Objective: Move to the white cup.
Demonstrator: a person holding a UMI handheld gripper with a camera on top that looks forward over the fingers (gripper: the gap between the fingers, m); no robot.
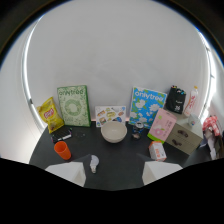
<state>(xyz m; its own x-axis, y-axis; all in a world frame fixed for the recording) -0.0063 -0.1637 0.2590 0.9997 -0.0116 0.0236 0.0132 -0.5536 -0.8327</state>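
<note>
A small white cup (pixel 94 162) stands on the dark table (pixel 125 155), just ahead of my fingers and nearer the left one. My gripper (pixel 114 175) is open, its two pale fingertips (pixel 68 172) set wide apart, and nothing lies between them. Beyond the cup, further back on the table, sits a white bowl (pixel 114 132). Off to the left of the white cup is an orange cup (pixel 62 150).
Along the white back wall lean a yellow snack bag (pixel 50 114), a green box (pixel 74 105), a picture card (pixel 110 115) and a blue box (pixel 146 106). To the right are a pink box (pixel 163 125), a black bag (pixel 176 100), a bottle (pixel 191 100), a beige drawer box (pixel 184 137) and a small carton (pixel 157 151).
</note>
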